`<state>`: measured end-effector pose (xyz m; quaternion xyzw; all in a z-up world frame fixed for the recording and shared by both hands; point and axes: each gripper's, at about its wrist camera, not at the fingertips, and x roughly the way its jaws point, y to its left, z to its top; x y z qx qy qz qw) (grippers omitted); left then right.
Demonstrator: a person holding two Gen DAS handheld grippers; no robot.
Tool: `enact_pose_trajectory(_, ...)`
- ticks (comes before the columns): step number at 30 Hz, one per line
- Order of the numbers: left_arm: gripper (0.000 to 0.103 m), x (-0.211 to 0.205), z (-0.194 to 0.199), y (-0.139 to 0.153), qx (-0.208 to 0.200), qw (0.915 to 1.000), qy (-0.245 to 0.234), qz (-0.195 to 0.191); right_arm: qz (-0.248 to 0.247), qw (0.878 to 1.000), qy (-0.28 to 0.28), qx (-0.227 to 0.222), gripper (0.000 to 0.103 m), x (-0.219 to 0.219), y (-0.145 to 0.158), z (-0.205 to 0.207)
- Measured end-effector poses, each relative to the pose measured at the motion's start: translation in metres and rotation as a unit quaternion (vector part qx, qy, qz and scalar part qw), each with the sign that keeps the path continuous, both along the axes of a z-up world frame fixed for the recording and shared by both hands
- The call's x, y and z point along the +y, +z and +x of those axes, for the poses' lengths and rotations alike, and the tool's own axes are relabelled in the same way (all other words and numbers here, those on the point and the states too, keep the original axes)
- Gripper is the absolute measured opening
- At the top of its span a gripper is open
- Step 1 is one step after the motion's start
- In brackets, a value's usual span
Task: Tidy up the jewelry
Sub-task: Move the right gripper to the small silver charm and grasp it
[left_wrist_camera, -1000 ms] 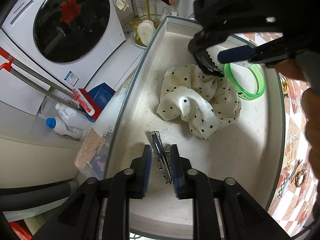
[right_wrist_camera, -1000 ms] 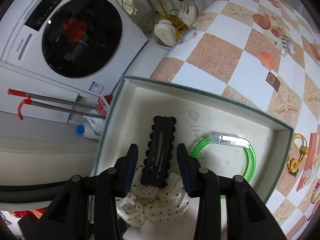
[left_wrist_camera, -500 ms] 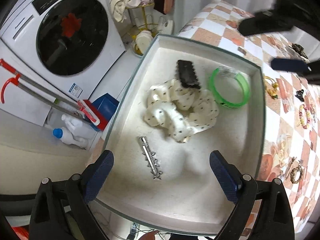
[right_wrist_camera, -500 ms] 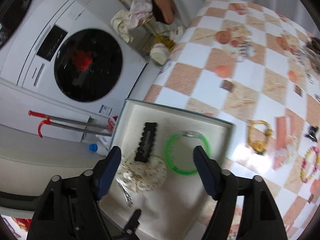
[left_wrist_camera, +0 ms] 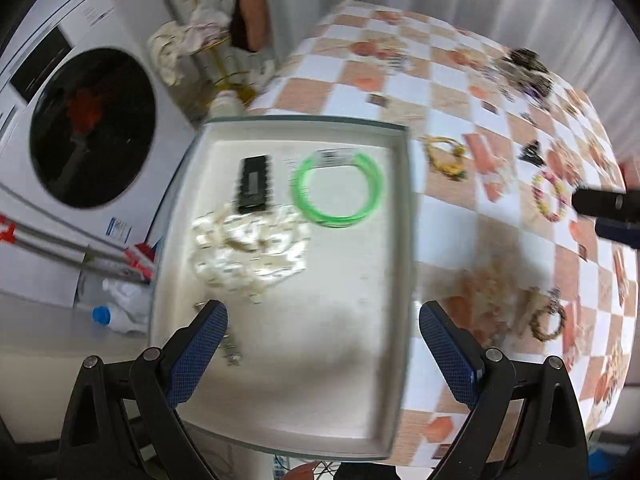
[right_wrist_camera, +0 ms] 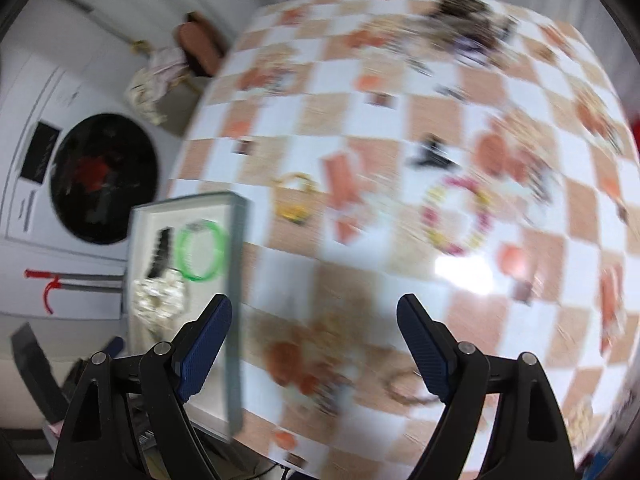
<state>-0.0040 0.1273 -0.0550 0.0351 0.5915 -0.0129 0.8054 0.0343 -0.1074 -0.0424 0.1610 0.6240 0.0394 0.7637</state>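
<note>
Left wrist view, left to right: a washing machine (left_wrist_camera: 90, 128) stands at far left, off the table. The white tray (left_wrist_camera: 400, 264) sits at the table's left end. Inside it, a silver hair clip (left_wrist_camera: 232, 350) lies at the near left, partly hidden by a blue pad; a polka-dot scrunchie (left_wrist_camera: 248, 246) lies farther in, with a black hair clip (left_wrist_camera: 253, 184) resting on its far edge; a green bangle (left_wrist_camera: 338, 190) lies just right of that clip. The left gripper (left_wrist_camera: 320, 356) hangs over the tray's near half, jaws wide apart, nothing between them.

Right of the tray, on the checkered tablecloth (left_wrist_camera: 460, 216): a yellow piece (left_wrist_camera: 446, 156), a beaded bracelet (right_wrist_camera: 456, 216), a brown ring bracelet (left_wrist_camera: 548, 322) (all blurred).

The right gripper (right_wrist_camera: 316, 344) hangs over the tablecloth right of the tray, jaws opening, empty.
</note>
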Motion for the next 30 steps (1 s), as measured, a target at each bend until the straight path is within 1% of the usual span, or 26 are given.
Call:
enact_pose_trajectory(4, 0.100, -0.028, -0.002, 0.000, 0.005, 0.9995, -0.032, -0.006, -0.015, 0.999, -0.035, 0.025, 0.087, -0.033, -0.013, -0.024)
enact_pose_trajectory(7, 0.100, -0.048, -0.005, -0.001, 0.007, 0.9983, -0.057, -0.008, -0.030, 0.998, -0.046, 0.041, 0.087, -0.047, -0.021, -0.041)
enact_pose_trajectory(12, 0.100, -0.073, -0.008, -0.004, 0.012, 0.9966, -0.082, -0.008, -0.050, 0.996, -0.043, 0.061, 0.087, -0.062, -0.036, -0.063)
enact_pose_trajectory(16, 0.100, -0.087, -0.009, -0.009, 0.019, 0.9956, -0.092, -0.006, -0.055, 0.996, -0.040, 0.066, 0.086, -0.068, -0.044, -0.069)
enact_pose_trajectory(18, 0.100, -0.091, -0.010, -0.011, 0.022, 0.9952, -0.095, -0.005, -0.056, 0.996, -0.038, 0.064, 0.082, -0.069, -0.048, -0.069)
enact_pose_trajectory(20, 0.100, -0.097, -0.012, -0.015, 0.026, 0.9947, -0.099, -0.003, -0.054, 0.996, -0.035, 0.065, 0.072, -0.069, -0.053, -0.067)
enact_pose_trajectory(21, 0.100, -0.100, -0.013, -0.017, 0.027, 0.9946, -0.100, -0.002, -0.052, 0.996, -0.033, 0.066, 0.070, -0.068, -0.056, -0.066)
enact_pose_trajectory(23, 0.100, -0.103, -0.015, -0.020, 0.032, 0.9942, -0.103, 0.000, -0.048, 0.996, -0.028, 0.069, 0.061, -0.067, -0.062, -0.063)
enact_pose_trajectory(26, 0.100, -0.108, -0.018, -0.027, 0.039, 0.9933, -0.108, 0.004, -0.044, 0.997, -0.019, 0.068, 0.054, -0.064, -0.069, -0.059)
enact_pose_trajectory(30, 0.100, -0.116, -0.022, -0.035, 0.048, 0.9922, -0.115, 0.009, -0.044, 0.997, -0.005, 0.070, 0.049, -0.059, -0.078, -0.053)
